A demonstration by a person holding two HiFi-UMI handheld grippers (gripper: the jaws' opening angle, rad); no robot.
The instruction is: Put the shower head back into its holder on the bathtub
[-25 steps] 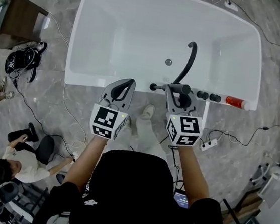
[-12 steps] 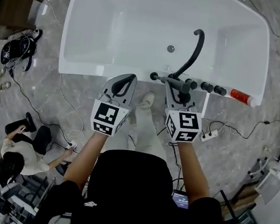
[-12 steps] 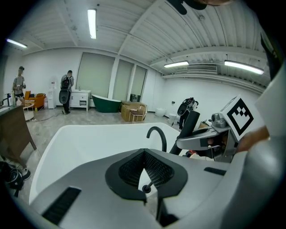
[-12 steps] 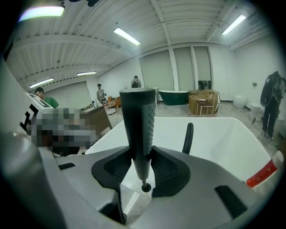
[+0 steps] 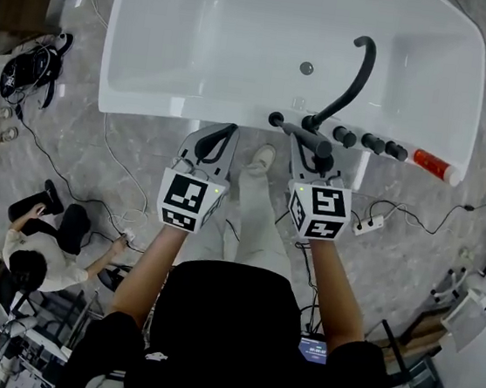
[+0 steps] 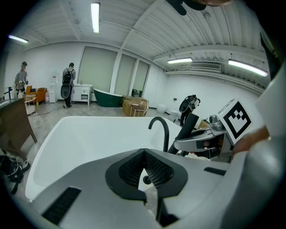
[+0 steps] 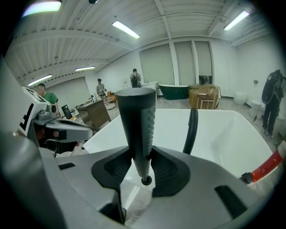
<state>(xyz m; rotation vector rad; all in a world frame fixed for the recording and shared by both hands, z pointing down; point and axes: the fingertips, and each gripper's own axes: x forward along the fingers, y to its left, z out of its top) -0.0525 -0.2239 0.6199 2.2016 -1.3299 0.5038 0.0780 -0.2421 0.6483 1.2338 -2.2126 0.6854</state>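
Observation:
A white bathtub [image 5: 156, 46] lies in front of me, its near rim [image 5: 165, 116] just beyond both grippers. My right gripper [image 5: 311, 151] is shut on the dark grey shower head [image 5: 307, 137]; in the right gripper view its ribbed handle [image 7: 137, 125] stands upright between the pads of the right gripper [image 7: 142, 154]. A small black round fitting [image 5: 276, 119] sits on the rim left of the curved black spout [image 5: 349, 79]; whether it is the holder I cannot tell. My left gripper [image 5: 225, 129] hangs near the rim, shut and empty, its pads [image 6: 154, 172] meeting at the tips.
Black knobs [image 5: 372, 143] and a red bottle [image 5: 429, 161] line the rim to the right of the spout. Cables and a power strip [image 5: 370, 222] lie on the marble floor. A person [image 5: 33, 260] sits low at the left, near a black bundle [image 5: 29, 75].
Both grippers have sunk toward the tub rim, with the shower head still in the right one. The tub has slid upward in the head view.

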